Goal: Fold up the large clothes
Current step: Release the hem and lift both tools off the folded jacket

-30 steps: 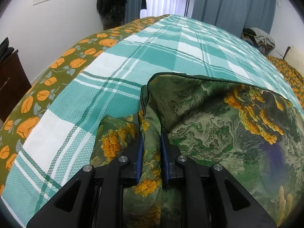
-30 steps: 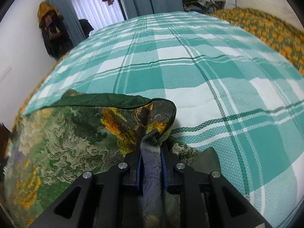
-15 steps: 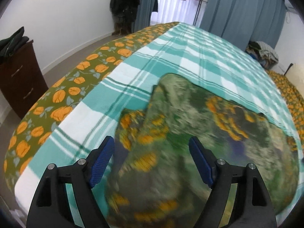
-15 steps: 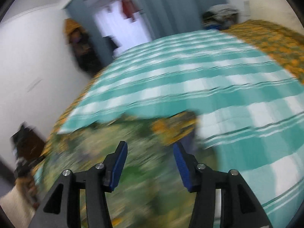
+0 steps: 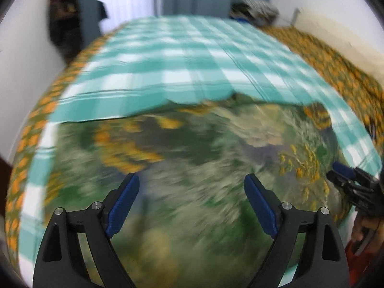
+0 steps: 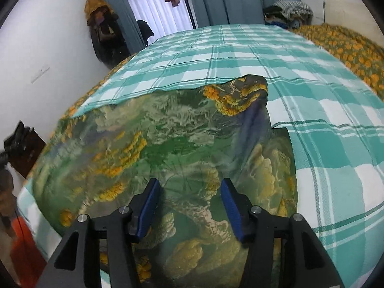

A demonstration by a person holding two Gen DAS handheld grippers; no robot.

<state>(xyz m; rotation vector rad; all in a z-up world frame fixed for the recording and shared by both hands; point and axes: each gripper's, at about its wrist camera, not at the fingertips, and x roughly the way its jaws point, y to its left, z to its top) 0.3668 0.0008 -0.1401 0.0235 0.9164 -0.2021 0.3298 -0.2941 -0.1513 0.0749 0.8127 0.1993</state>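
Note:
A large green garment (image 5: 192,144) with yellow-orange flower print lies folded on the teal plaid bedspread (image 5: 180,60); the left wrist view is blurred by motion. My left gripper (image 5: 191,178) hovers above it, its jaws opening wide, with nothing between the pads. In the right wrist view the garment (image 6: 168,144) spreads to the left, one corner flap folded over at its far right. My right gripper (image 6: 190,182) is open above the near part of the cloth and grips nothing. It also shows at the right edge of the left view as a right gripper (image 5: 345,177).
The plaid bedspread (image 6: 240,55) lies over an orange-flowered sheet (image 6: 348,45). A pile of clothes (image 6: 290,9) sits at the far end. Coats (image 6: 103,31) hang on the wall, a dark cabinet (image 6: 26,148) stands at left. A person in orange (image 6: 16,240) stands beside the bed.
Both grippers let go of the garment, which dropped flat onto the bed. Both pulled back and up, and the left one swung sideways fast.

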